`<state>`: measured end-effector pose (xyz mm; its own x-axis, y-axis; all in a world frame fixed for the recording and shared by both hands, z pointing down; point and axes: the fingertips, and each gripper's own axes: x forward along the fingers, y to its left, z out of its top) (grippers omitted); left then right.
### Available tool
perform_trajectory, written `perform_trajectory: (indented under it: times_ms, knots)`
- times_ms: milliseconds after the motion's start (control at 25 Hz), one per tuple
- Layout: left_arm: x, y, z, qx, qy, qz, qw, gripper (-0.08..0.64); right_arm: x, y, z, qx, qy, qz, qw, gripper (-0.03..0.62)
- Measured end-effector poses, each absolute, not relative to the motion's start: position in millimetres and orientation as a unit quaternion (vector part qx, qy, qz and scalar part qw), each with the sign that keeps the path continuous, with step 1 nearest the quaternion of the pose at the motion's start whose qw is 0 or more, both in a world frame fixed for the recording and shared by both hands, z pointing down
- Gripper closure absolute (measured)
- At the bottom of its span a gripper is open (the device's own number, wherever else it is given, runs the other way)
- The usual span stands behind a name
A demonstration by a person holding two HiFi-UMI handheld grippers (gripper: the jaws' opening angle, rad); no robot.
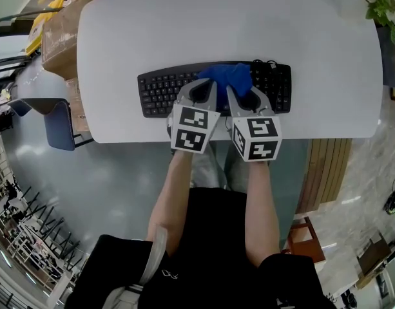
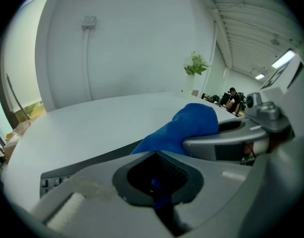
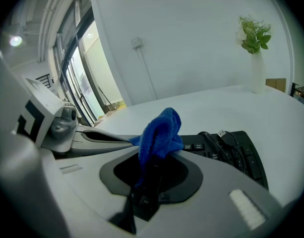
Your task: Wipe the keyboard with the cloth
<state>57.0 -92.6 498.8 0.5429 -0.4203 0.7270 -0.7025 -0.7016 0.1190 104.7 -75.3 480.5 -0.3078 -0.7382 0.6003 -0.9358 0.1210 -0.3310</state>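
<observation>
- The desk [image 1: 120, 56] is seen as a white, rounded top, and the task's things are gathered near its front edge.
- The keyboard [image 1: 160, 92] is laid flat across the desk. Its left keys are uncovered, and its middle is overlaid by the cloth. No difference between wiped and unwiped keys can be made out, so the share already cleaned cannot be told.
- The left tongs [image 1: 203, 90] are closed on the cloth, with a blue strip pinched in the slit between the jaws. They are held over the keyboard's middle.
- The right tongs [image 1: 243, 95] are likewise clamped on the cloth, just beside the left tongs and nearer the keyboard's right half.
- The cloth [image 1: 231, 77], blue and bunched, is gripped from both sides and is placed over the keyboard's upper middle. Wiping is judged to be under way, with the left key block and the right end probably left to be passed over.
- A coiled cable [image 3: 226, 140] is lying on the keyboard's right part, where the cloth could be snagged.
</observation>
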Motion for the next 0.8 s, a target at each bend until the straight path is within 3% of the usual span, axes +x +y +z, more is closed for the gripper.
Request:
perform_trajectory:
  times_ms: [800]
  knots:
    - [108, -82, 498, 0.863, -0.309, 0.347, 0.196, 0.564, 154, -64, 478, 0.588, -0.722, 0.334, 0.150, 0.508]
